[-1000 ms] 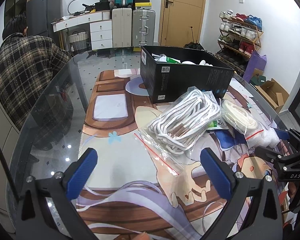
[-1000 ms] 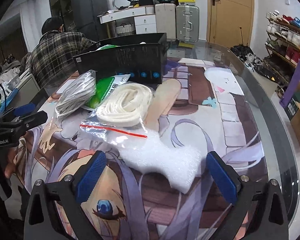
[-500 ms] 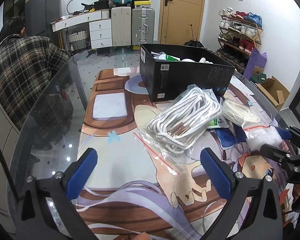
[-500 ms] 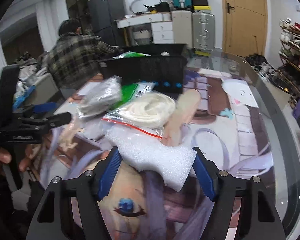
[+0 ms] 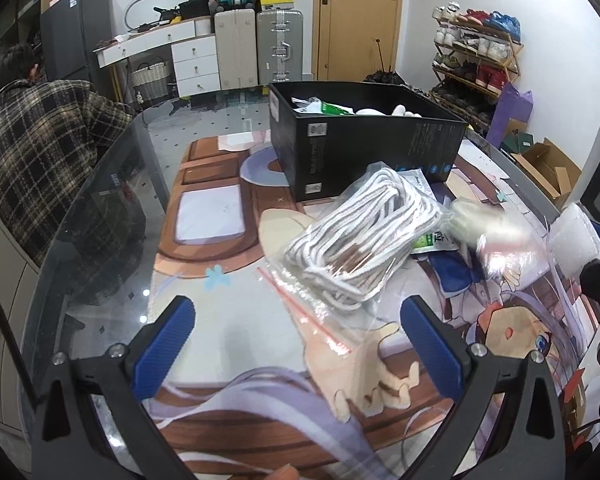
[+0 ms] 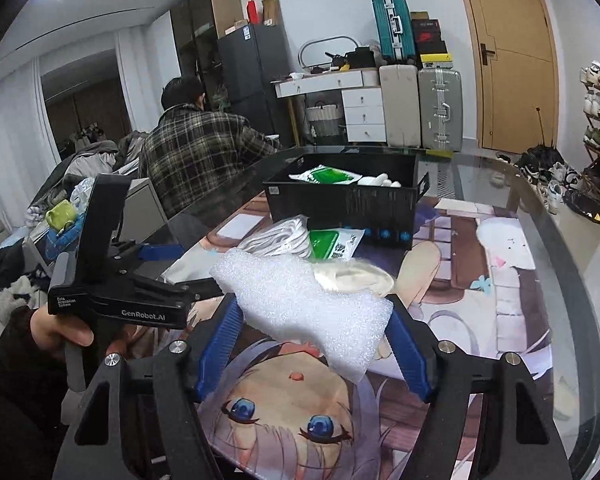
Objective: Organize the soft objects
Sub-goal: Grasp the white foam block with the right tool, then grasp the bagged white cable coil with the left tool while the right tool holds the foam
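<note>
My right gripper (image 6: 312, 344) is shut on a white foam sheet (image 6: 304, 304) and holds it lifted above the table; the foam also shows at the right edge of the left wrist view (image 5: 572, 236). My left gripper (image 5: 296, 344) is open and empty, low over the printed mat, just short of a clear bag of white rope (image 5: 364, 240). Beside the rope bag lie a bag of cream cord (image 5: 484, 224) and a green-and-white packet (image 6: 336, 240). A black box (image 5: 364, 148) holding soft items stands behind them.
The glass table (image 5: 112, 216) has a curved edge on both sides. A person in a plaid shirt (image 5: 40, 148) sits at its far left. Suitcases, drawers and a shoe rack (image 5: 476, 56) stand farther back in the room.
My right gripper closed on the foam sheet and lifted it off the mat, tilting upward. The cream cord bag shifted slightly. My left gripper stayed in place.
</note>
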